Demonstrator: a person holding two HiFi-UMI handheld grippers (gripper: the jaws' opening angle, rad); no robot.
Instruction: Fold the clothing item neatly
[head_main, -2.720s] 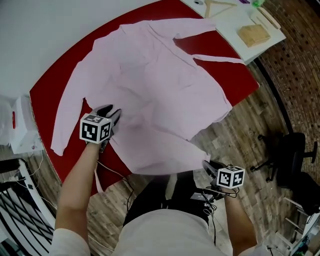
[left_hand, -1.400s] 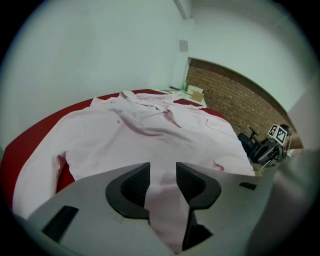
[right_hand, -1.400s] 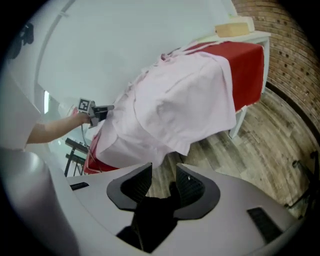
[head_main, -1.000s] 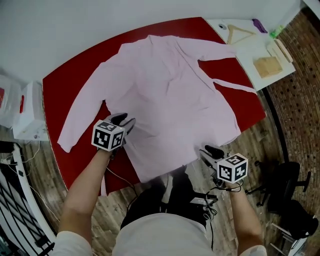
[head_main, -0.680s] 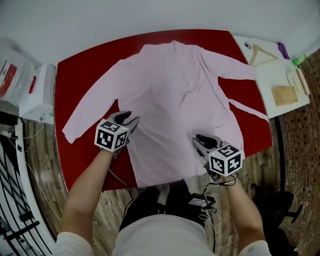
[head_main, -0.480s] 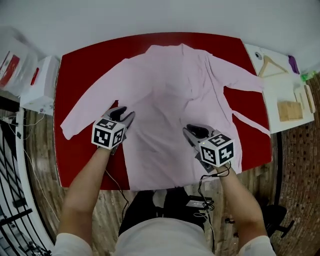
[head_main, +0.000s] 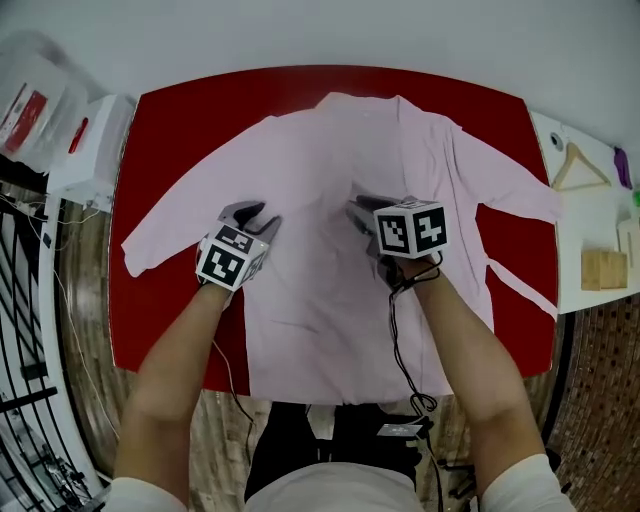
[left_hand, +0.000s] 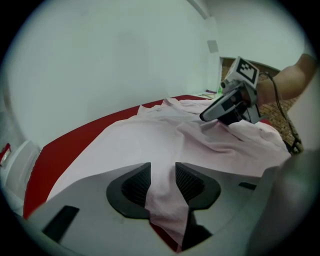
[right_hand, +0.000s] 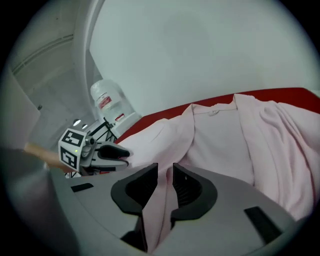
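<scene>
Shirt (head_main: 320, 180) lengthwise, collar (head_main: 362, 100) far, hem (head_main: 335, 362) near.

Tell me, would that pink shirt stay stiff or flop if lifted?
Probably floppy: the pink shirt bunches into a soft fold between the left gripper's jaws. Likely light too: it lies thin and wrinkled on the red table.

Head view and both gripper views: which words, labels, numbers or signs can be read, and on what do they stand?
No text is readable.
White box: red mark, too small to read.
Bottle: red label, blurred.
Marker cube at left and at right: square patterns only, no words.
Shirt: no print seen.
</scene>
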